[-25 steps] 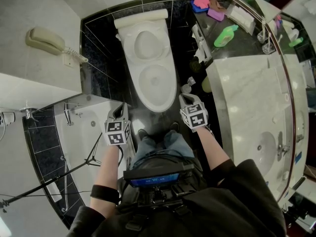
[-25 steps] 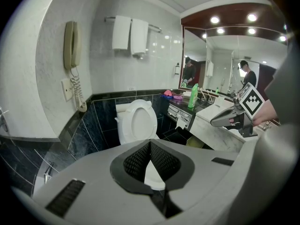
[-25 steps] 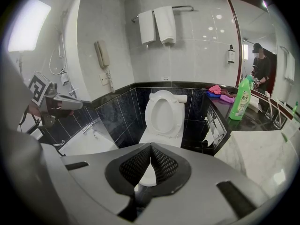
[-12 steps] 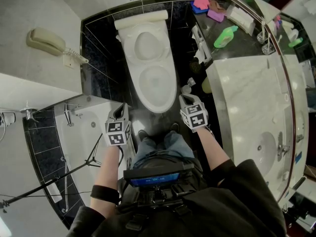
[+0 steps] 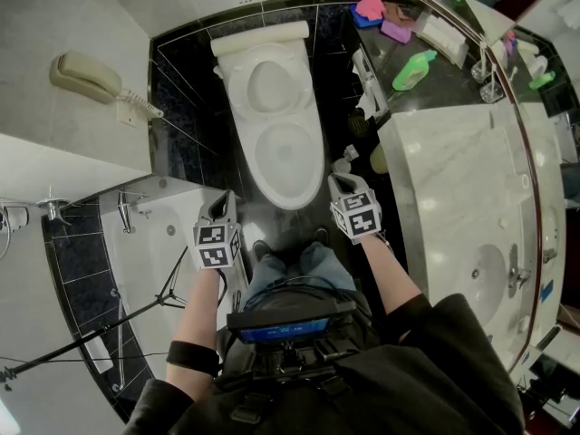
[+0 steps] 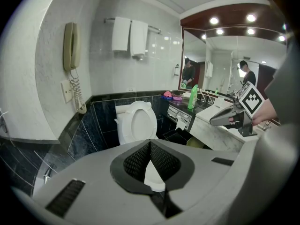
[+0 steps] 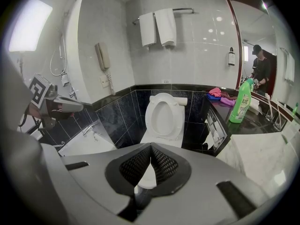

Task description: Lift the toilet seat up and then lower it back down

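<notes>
The toilet seat [image 7: 166, 97] looks like it is standing up. It leans back on the tank [image 5: 258, 36], and the bowl [image 5: 288, 198] is open below it. I cannot be sure if the ring I see is the seat or just the inside of the lid. The toilet stands against the dark tiled wall, right in front of me.

My left gripper [image 5: 224, 199] is in front of the bowl on its left side. My right gripper [image 5: 339, 181] is on its right side. Neither one touches the toilet. The fingers of both are pressed together with nothing in them. I only see the white bowl through the little gap below them.

If the seat is up, I think the next job is to bring it back down. That is where things could go wrong. The seat is smooth and hard, and closed fingers can only push it or hook it. If they slip off the edge, the seat could fall and bang on the bowl. If I push it to one side, it could twist on its hinges.

There is not much room. The bathtub [image 5: 149, 234] is just beside my left gripper, and the marble tabletop [image 5: 453, 170] is near my right one. A small pale thing [image 5: 344, 159] stands on the floor near my right gripper, and I could knock it over.
</notes>
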Available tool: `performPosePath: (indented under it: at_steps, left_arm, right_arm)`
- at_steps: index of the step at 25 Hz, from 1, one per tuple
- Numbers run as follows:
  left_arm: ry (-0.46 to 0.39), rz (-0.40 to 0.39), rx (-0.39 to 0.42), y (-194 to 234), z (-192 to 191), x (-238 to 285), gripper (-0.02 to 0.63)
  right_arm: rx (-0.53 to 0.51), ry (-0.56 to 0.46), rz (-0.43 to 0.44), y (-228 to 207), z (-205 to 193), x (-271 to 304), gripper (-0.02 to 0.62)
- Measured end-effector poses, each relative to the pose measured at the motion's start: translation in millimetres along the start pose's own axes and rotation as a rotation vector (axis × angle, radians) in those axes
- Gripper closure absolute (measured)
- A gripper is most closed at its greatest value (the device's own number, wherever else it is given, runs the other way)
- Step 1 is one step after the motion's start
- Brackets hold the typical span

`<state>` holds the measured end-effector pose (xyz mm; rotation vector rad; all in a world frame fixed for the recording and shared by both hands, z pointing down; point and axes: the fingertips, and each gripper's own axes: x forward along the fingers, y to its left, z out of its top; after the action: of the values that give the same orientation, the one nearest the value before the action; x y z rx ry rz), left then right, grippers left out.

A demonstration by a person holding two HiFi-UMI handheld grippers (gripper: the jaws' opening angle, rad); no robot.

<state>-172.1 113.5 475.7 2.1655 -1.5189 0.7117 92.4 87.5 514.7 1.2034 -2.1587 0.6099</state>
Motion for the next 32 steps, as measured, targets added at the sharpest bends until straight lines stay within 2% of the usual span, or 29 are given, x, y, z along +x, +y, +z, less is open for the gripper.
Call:
performPosePath:
  at_steps: [25, 32]
  left_arm:
    - [-0.021, 0.007, 0.004, 7.9, 10.7, -3.5, 0.598]
    - [-0.027, 0.010, 0.007, 9.6, 13.5, -3.2, 0.598]
  right_arm:
    - [0.013, -0.020, -0.004, 1.2, 16.1, -1.6, 0.594]
    - [-0.020, -0.015, -0.011, -2.4, 12.8, 3.7, 0.594]
